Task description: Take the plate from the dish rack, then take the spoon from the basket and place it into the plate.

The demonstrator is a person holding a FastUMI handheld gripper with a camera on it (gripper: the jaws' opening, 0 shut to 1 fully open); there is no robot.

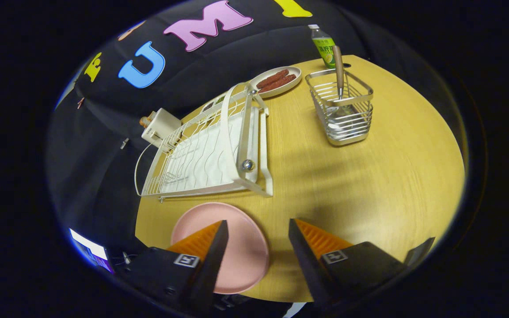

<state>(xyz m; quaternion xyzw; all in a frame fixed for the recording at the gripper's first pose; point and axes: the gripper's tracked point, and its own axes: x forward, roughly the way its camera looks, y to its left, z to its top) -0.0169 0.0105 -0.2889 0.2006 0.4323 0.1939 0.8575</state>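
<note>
gripper (258,229) fingers are spreading wide, holding nothing. pink plate (237,251) is lying flat on the table (391,176) under the left finger. spoon (338,70) is standing in the wire basket (347,115) far ahead. reaching carelessly could be tipping that light basket over.

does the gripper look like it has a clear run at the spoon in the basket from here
Probably yes. The gripper is open and holds nothing, the pink plate lies flat beneath its fingers, and bare tabletop runs ahead to the wire basket. The spoon stands with its wooden handle above the rim, nothing crowding it.
</note>
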